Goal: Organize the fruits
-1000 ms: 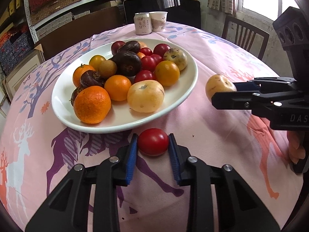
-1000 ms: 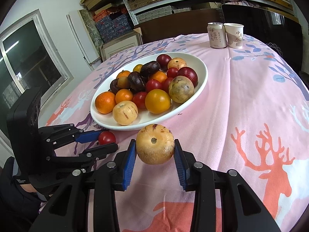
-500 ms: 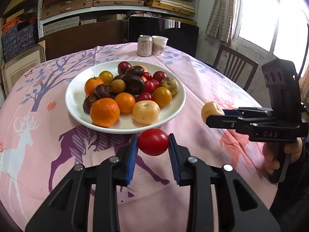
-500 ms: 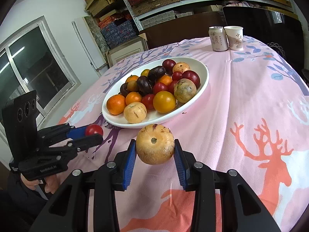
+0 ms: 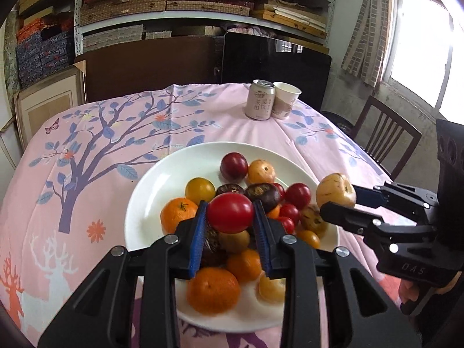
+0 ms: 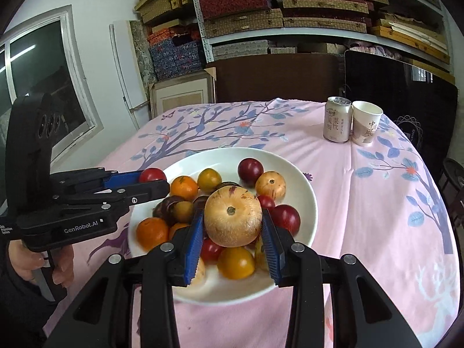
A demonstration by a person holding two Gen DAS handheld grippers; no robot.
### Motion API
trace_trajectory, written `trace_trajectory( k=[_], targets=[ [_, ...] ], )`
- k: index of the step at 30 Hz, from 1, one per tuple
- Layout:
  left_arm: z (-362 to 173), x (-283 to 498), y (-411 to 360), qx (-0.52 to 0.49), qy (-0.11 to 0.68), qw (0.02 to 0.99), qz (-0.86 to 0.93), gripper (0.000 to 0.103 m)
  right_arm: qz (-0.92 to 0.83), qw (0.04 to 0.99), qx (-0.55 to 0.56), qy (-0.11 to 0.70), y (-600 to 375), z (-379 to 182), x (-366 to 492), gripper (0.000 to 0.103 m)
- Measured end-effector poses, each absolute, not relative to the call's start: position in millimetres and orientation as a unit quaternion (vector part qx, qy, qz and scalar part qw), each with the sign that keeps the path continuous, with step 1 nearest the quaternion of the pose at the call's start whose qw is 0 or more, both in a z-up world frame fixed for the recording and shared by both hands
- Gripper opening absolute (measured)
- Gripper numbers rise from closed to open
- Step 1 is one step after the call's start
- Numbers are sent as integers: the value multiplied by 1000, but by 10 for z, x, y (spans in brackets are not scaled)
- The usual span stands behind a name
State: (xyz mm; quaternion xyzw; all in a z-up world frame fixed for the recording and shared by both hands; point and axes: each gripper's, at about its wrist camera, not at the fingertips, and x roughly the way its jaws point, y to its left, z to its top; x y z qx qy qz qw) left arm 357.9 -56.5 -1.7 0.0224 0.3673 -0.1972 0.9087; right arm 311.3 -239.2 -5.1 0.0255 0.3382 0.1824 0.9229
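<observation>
A white plate (image 5: 162, 179) (image 6: 301, 185) on the pink tablecloth holds several oranges, red and yellow tomatoes, dark fruits and pale round fruits. My left gripper (image 5: 230, 217) (image 6: 150, 181) is shut on a red tomato (image 5: 230, 213) (image 6: 152, 175) and holds it in the air above the plate's near side. My right gripper (image 6: 232, 221) (image 5: 336, 200) is shut on a pale yellow round fruit (image 6: 233, 217) (image 5: 335, 193) and holds it above the plate's right part.
A drink can (image 5: 259, 100) (image 6: 336, 119) and a paper cup (image 5: 285, 97) (image 6: 365, 123) stand at the table's far side. Dark chairs (image 5: 382, 133) stand behind and to the right. Shelves with boxes line the wall.
Both grippers have risen from the tablecloth and moved forward over the plate, each still holding its fruit.
</observation>
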Motion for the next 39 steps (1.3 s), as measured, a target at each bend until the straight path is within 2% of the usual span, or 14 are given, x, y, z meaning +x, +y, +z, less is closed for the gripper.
trace_trajectory(
  k=[2, 3, 4, 5, 6, 7, 9, 11, 14, 23, 28, 39],
  targets=[
    [-113, 3762, -564, 15, 385, 903, -191, 31, 181, 922, 23, 342, -2367, -145, 3231, 40],
    [-155, 3810, -566, 13, 391, 901, -188, 35, 181, 922, 24, 342, -2367, -187, 3245, 43],
    [-198, 3833, -560, 12, 395, 900, -183, 44, 182, 923, 29, 339, -2371, -204, 3227, 51],
    [-211, 3826, -552, 12, 392, 903, -177, 68, 182, 925, 33, 333, -2399, -200, 3196, 56],
    [-209, 3789, -528, 11, 381, 909, -166, 87, 180, 927, 35, 327, -2431, -180, 3150, 56],
    [-187, 3729, -487, 5, 365, 918, -157, 90, 179, 929, 38, 321, -2466, -162, 3101, 58],
    [-152, 3620, -431, -6, 356, 920, -162, 91, 182, 932, 52, 310, -2557, -112, 2965, 59],
    [-122, 3465, -377, -13, 359, 918, -170, 92, 181, 932, 67, 305, -2640, -92, 2800, 72],
    [-90, 3084, -309, -2, 351, 921, -171, 97, 181, 931, 85, 305, -2752, -115, 2496, 82],
    [-109, 1902, -223, 34, 345, 922, -169, 98, 193, 926, 75, 316, -2600, -129, 1551, 99],
    [-90, 1362, -58, -5, 343, 929, -138, 98, 183, 927, 51, 322, -2433, -123, 1082, 99],
    [196, 365, -65, 16, 310, 947, -84, 98, 134, 948, 59, 283, -2471, 222, 246, 99]
  ],
)
